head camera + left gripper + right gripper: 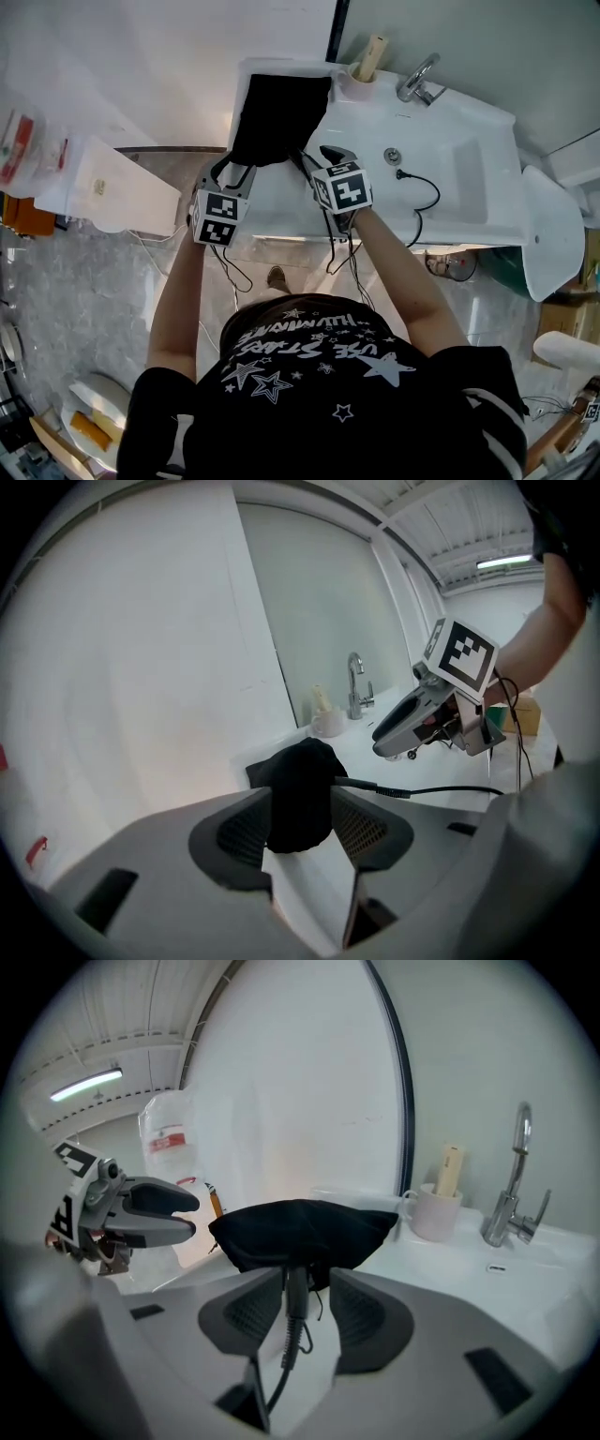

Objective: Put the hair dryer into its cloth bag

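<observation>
The left tool (234,174) is being held well to the left of the tap (417,80), over the near edge of the white bench (469,169). Its jaws are standing wide apart. A corner of the black cloth bag (281,117) is showing between their tips in the left gripper view, but nothing is being pinched.

The cloth bag is lying on the bench, left of the tap and left of the cup (356,86). Its long axis is running from the bench's near edge toward the wall. The broad closed end is pointing at the wall, and the narrower gathered end is pointing back at the person. The bag is bulging. The hair dryer's body is being hidden in every view, and only its cord (292,1326) is being shown, coming out of the gathered end.

The right tool (333,157) is being held closer to the tap, just beside the bag's gathered end. Its jaws are parted, and the cord is hanging between them with a gap on either side, so it is not being gripped.

Further right, the cord is looping over the bench, and its plug (401,173) is lying on the near side of the tap.
</observation>
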`<state>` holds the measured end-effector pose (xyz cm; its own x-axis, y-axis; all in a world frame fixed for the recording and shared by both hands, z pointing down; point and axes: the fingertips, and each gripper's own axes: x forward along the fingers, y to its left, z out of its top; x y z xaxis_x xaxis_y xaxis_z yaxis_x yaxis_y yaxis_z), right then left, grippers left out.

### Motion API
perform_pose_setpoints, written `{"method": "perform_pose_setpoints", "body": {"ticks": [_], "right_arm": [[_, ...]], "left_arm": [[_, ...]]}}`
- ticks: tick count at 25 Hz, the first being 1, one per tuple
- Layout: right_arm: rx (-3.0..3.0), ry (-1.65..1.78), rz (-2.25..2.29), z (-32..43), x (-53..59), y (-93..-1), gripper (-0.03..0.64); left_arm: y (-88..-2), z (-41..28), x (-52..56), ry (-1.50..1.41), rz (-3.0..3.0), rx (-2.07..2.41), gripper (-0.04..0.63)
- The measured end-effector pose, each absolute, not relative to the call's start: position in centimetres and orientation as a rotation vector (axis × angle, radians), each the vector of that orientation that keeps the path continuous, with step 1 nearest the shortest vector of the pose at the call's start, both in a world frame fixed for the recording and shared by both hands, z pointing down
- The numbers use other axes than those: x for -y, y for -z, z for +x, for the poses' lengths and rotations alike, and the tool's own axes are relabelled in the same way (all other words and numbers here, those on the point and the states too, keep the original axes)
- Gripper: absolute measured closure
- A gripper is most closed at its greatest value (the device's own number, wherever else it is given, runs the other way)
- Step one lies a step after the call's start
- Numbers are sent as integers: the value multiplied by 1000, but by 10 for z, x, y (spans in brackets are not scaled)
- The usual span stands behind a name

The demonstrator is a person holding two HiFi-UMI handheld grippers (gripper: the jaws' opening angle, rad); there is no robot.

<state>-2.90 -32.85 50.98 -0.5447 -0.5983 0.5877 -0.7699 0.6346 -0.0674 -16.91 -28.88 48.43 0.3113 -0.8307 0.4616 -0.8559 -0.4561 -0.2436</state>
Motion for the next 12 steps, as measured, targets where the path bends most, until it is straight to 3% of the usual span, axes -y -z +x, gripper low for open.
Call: {"method": "perform_pose_setpoints", "body": {"ticks": [7, 12], "right_arm": [[2375, -431, 1092, 0, 307, -491, 512], [2388, -416, 1144, 27, 290, -481, 599]], "left_arm": [[-465, -145, 266, -745, 2471, 1657, 393], [-456, -131, 245, -636, 2416, 1717, 468]]}}
